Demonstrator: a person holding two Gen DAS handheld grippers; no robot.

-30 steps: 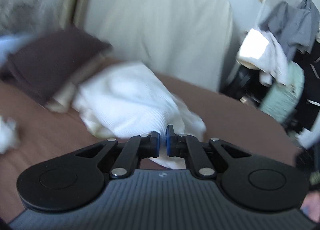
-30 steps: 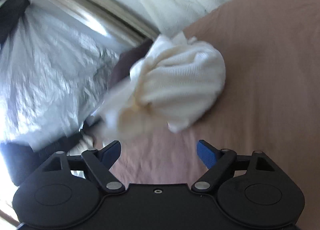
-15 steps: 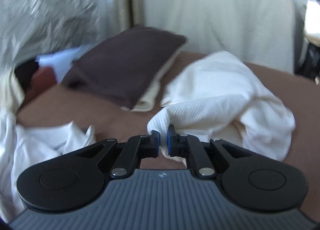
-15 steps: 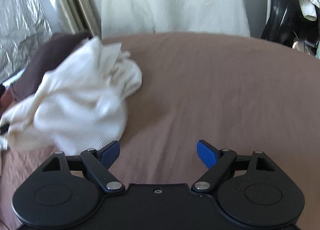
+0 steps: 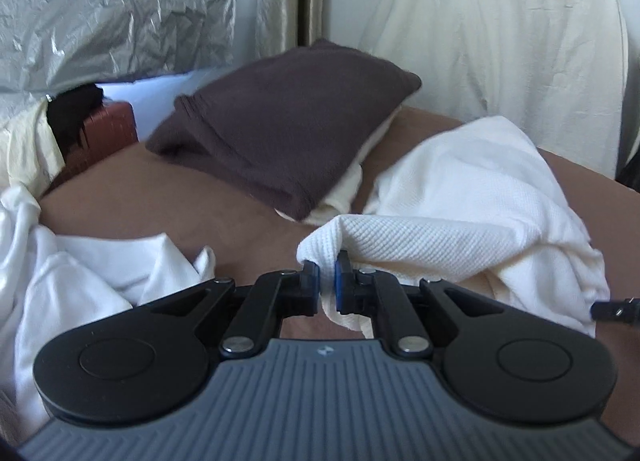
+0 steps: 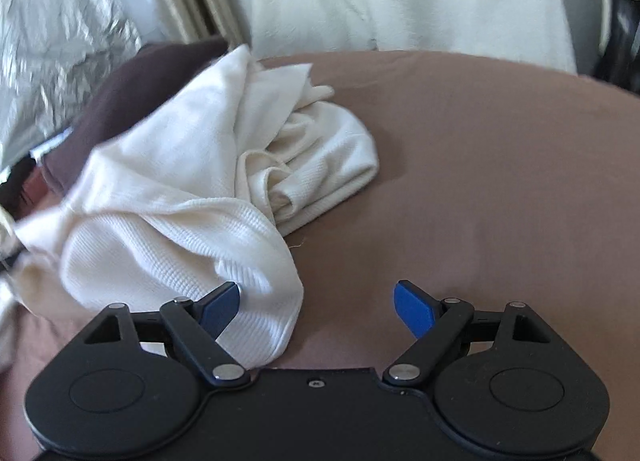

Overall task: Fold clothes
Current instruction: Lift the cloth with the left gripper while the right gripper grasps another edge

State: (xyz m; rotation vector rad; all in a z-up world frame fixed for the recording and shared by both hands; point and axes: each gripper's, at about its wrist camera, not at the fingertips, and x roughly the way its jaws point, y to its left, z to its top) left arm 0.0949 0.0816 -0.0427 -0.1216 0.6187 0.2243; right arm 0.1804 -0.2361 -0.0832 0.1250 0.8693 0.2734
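A: The brown bed cover takes up most of both views, and the cream waffle-knit garment lies bunched on it, just beside the folded dark-brown cloth near the wall. What does the observer think could go wrong?

B: The biggest risk is the whole garment dragging as one lump. It is crumpled, with layers rolled inside one another, so a pull on one edge may slide the heap rather than open it. It could also catch the dark-brown cloth, which it touches or overlaps at the far side.

A: And the smaller risks?

B: The white garment heaped at the near left could get swept in. The left gripper is clamped on only a thin fold of the waffle-knit edge, so that pinch might slip. The right gripper stands wide apart and holds nothing; one finger lies against the cloth's near corner, so a careless close might grab several layers.

A: Which way does the garment run?

B: In the right wrist view its long axis runs diagonally, from the near corner by the grippers up toward the far left. Collar and hem cannot be told apart.
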